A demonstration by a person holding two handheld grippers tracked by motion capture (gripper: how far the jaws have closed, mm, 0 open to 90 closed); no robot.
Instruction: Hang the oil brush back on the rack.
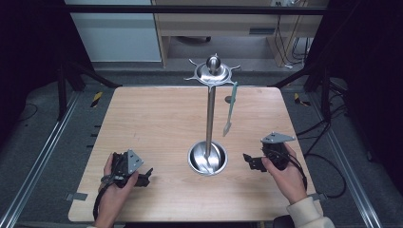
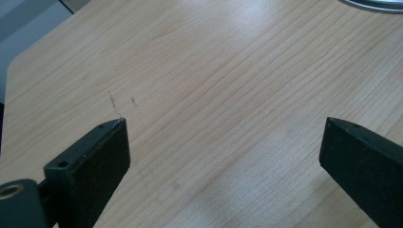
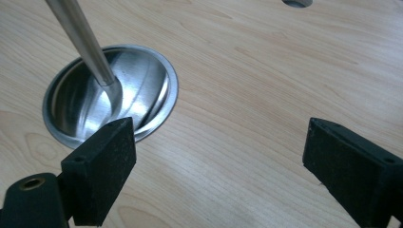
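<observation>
A steel utensil stand [image 1: 209,118] rises from the middle of the wooden table [image 1: 152,123] — a round dished base [image 1: 207,159], an upright pole and a spoked hook ring at the top. A pale green utensil [image 1: 230,108] hangs from a hook on the ring's right side, just right of the pole and clear of the tabletop. The left gripper [image 1: 142,178] rests low at the near left of the table, well apart from the base, and its jaws stand wide apart over bare wood in the left gripper view, with nothing between them. The right gripper [image 1: 248,160] sits at the near right, just beside the base — its jaws are likewise spread wide and hold nothing. In the right gripper view the base's rim [image 3: 171,102] lies just beyond the left-hand jaw, and the pole slants up out of it. Between the right gripper and the hanging utensil the table is open; the pole stands between the utensil and the left gripper.
</observation>
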